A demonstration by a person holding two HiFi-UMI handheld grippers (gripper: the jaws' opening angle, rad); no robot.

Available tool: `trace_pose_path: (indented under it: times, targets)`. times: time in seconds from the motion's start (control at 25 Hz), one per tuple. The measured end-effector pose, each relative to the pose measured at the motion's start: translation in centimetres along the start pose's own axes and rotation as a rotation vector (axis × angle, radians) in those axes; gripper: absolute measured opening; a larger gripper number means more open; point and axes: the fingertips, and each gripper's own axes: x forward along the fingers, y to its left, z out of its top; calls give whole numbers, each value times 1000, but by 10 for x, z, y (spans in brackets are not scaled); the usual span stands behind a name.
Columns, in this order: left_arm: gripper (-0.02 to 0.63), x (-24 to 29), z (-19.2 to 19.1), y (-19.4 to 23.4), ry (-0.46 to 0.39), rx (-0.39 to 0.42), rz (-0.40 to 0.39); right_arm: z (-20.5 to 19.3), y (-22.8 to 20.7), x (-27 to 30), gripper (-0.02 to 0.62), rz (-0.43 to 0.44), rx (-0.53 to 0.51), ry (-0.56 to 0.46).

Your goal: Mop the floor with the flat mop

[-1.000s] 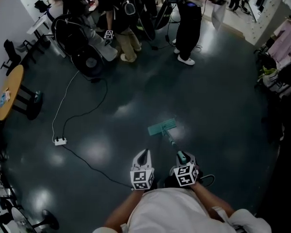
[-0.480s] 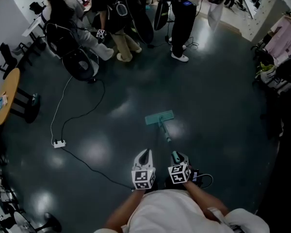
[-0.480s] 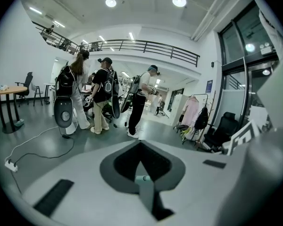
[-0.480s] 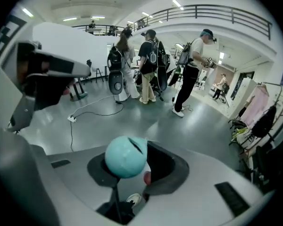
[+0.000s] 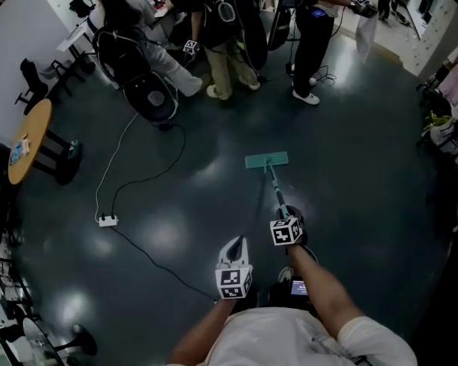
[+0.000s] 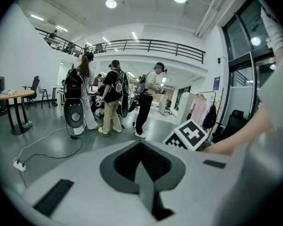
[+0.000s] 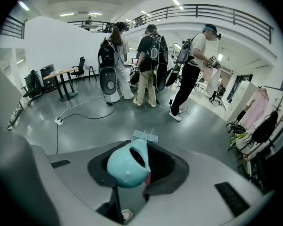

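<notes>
Two grippers show at lower centre, the left gripper point(image 5: 236, 242) with jaws shut on nothing, the right gripper point(image 5: 288, 218) clamped on the handle end of the flat mop point(image 5: 266, 160), whose head lies above centre on the floor point(image 5: 351, 174); push it flat, clear of the cable point(image 5: 150, 259) at left.

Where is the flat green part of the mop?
In the head view, the mop head lies on the dark floor, just right of centre, ahead of the right tool that grips its handle.

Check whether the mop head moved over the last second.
Yes. The mop head slid forward, away from the person holding it: it now lies farther beyond the power strip and nearer the white shoes.
</notes>
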Motion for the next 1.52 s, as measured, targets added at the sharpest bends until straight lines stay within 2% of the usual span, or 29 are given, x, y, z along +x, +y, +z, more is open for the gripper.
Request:
trace_pose_path:
  times: [0.16,0.32,0.4,0.56,0.84,1.2,1.52]
  targets:
    - [6,-5,-6,-2,4,0,-3,-7,0,-26,112,18,-21,15]
    - [6,-14,-8,-12,5,-34,-30,-27,6,-95,112,67,-35,14]
    - [6,-22,1,-19,-20,-74,-53,-31,9,-139,112,88,-16,-10]
    - [6,-33,22,-34,-60,-59,-118,-24,25,-189,112,104,-31,-86]
    - [6,-27,8,-58,-17,-34,-184,-27,37,-194,112,114,-29,-123]
    - [6,-31,14,-60,-39,3,-197,-24,44,-195,112,122,-35,-150]
    - [6,-33,14,-54,-43,-2,-188,-26,47,-194,112,126,-46,-148]
